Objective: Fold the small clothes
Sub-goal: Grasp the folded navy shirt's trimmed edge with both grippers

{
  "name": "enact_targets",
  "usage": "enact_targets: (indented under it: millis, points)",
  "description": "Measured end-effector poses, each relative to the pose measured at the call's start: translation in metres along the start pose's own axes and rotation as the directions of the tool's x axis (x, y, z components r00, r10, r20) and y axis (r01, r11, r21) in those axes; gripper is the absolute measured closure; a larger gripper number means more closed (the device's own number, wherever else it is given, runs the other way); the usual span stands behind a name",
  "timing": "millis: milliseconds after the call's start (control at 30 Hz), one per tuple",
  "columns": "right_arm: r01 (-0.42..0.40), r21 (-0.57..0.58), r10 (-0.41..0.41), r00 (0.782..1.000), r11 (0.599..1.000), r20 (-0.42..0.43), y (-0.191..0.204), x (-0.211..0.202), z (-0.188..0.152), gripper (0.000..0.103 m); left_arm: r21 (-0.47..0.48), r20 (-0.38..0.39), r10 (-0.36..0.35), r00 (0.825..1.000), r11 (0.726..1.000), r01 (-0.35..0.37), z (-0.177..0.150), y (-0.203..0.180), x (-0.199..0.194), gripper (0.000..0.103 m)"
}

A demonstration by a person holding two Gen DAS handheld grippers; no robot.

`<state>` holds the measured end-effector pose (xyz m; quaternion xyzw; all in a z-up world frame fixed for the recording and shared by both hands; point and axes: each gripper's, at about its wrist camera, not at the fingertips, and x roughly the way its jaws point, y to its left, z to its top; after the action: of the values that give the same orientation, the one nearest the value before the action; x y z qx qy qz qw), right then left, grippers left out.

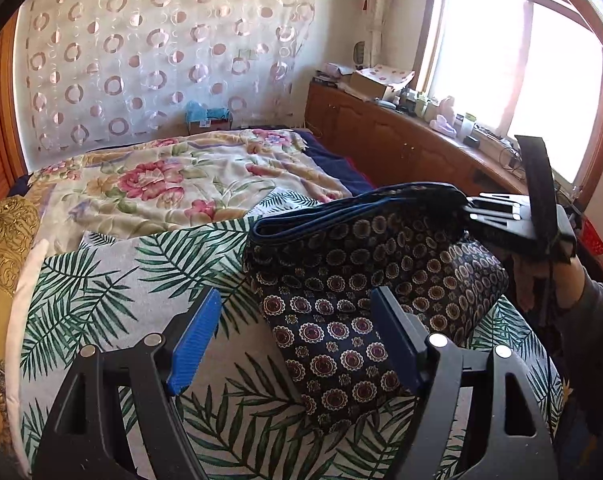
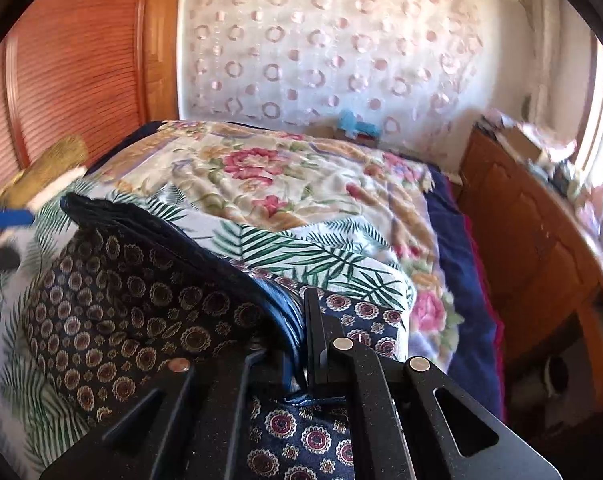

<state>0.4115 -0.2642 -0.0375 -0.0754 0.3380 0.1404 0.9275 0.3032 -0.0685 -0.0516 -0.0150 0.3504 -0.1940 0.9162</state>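
A dark navy garment with a medallion print (image 1: 353, 296) lies on the palm-leaf sheet (image 1: 101, 292), its blue-edged waistband lifted on the right. My right gripper (image 1: 467, 204) is shut on that waistband edge and holds it above the bed. In the right wrist view the garment (image 2: 133, 300) drapes from my right gripper (image 2: 301, 320), whose jaws pinch the blue hem. My left gripper (image 1: 297, 340) is open and empty, its blue pads either side of the garment's lower part, just above the sheet.
A floral blanket (image 1: 189, 176) covers the far half of the bed. A gold pillow (image 1: 5, 248) lies at the left. A wooden cabinet (image 1: 401, 140) with clutter runs along the right under the window. A wooden headboard (image 2: 73, 64) stands at the left.
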Motion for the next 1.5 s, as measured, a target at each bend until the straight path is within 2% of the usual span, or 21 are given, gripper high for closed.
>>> enact_targets:
  millis: [100, 233, 267, 400, 667, 700, 733, 767, 933, 1067, 1133, 1267, 1300, 1333, 1367, 1400, 1500]
  points:
    - [0.01, -0.002, -0.01, 1.0, 1.0, -0.004, 0.004, 0.002, 0.006, 0.084, 0.004, -0.01, 0.008, 1.0, 1.0, -0.008, -0.002, 0.0, 0.001, 0.025]
    - [0.025, 0.008, -0.025, 0.998, 1.0, 0.053, 0.005, -0.01, 0.008, 0.056, 0.012, -0.019, 0.022, 1.0, 1.0, -0.022, -0.005, -0.001, 0.001, 0.025]
    - [0.023, 0.019, -0.024, 0.998, 1.0, 0.06, 0.003, -0.014, 0.008, 0.054, 0.012, -0.021, 0.027, 0.999, 1.0, -0.026, -0.005, -0.001, 0.002, 0.025]
    - [0.015, 0.081, -0.021, 0.997, 0.997, 0.08, -0.005, -0.032, -0.004, 0.054, 0.011, -0.044, 0.032, 0.999, 0.999, -0.032, -0.006, 0.003, 0.012, 0.025]
    - [0.044, 0.131, -0.045, 0.999, 0.99, 0.003, -0.014, -0.052, -0.043, 0.049, 0.009, -0.086, 0.006, 0.996, 1.0, -0.006, 0.0, 0.013, 0.034, 0.025]
    - [0.039, 0.136, -0.038, 0.999, 0.99, -0.012, -0.015, -0.052, -0.048, 0.049, 0.007, -0.095, -0.004, 0.996, 1.0, 0.005, 0.001, 0.014, 0.038, 0.027]
    - [0.039, 0.137, -0.036, 0.999, 0.99, -0.026, -0.015, -0.052, -0.051, 0.049, 0.003, -0.106, -0.012, 0.994, 1.0, 0.013, 0.003, 0.015, 0.043, 0.034]
    - [0.044, 0.136, -0.039, 0.998, 0.99, -0.038, -0.016, -0.051, -0.055, 0.049, -0.004, -0.12, -0.016, 0.993, 1.0, 0.016, 0.004, 0.016, 0.049, 0.036]
    - [0.04, 0.163, -0.027, 0.996, 0.986, -0.081, -0.02, -0.046, -0.068, 0.049, -0.05, -0.208, -0.037, 0.978, 0.998, 0.027, 0.005, 0.026, 0.08, 0.04]
    - [0.04, 0.158, -0.026, 0.996, 0.987, -0.091, -0.024, -0.042, -0.068, 0.049, -0.077, -0.22, -0.064, 0.973, 0.996, 0.048, 0.004, 0.026, 0.088, 0.047]
    - [0.035, 0.162, -0.02, 0.995, 0.986, -0.093, -0.028, -0.042, -0.066, 0.049, -0.122, -0.221, -0.123, 0.967, 0.988, 0.098, 0.003, 0.027, 0.089, 0.053]
    - [0.021, 0.172, -0.005, 0.996, 0.985, -0.095, -0.032, -0.037, -0.063, 0.049, -0.117, -0.211, -0.114, 0.971, 0.989, 0.091, 0.003, 0.026, 0.087, 0.057]
    - [0.017, 0.176, 0.0, 0.995, 0.984, -0.096, -0.034, -0.035, -0.061, 0.049, -0.117, -0.211, -0.113, 0.971, 0.989, 0.089, 0.003, 0.026, 0.086, 0.064]
    - [0.013, 0.18, 0.004, 0.995, 0.983, -0.096, -0.033, -0.032, -0.06, 0.049, -0.117, -0.214, -0.116, 0.97, 0.989, 0.092, 0.003, 0.026, 0.086, 0.077]
    - [0.008, 0.185, 0.01, 0.995, 0.983, -0.097, -0.035, -0.031, -0.06, 0.049, -0.115, -0.21, -0.111, 0.971, 0.989, 0.088, 0.003, 0.026, 0.085, 0.083]
    - [0.004, 0.189, 0.014, 0.995, 0.982, -0.098, -0.035, -0.029, -0.06, 0.049, -0.11, -0.208, -0.108, 0.972, 0.99, 0.087, 0.003, 0.026, 0.085, 0.094]
    - [0.01, 0.201, 0.011, 0.995, 0.98, -0.1, -0.032, -0.026, -0.058, 0.049, -0.074, -0.165, -0.095, 0.982, 0.994, 0.084, 0.005, 0.021, 0.072, 0.097]
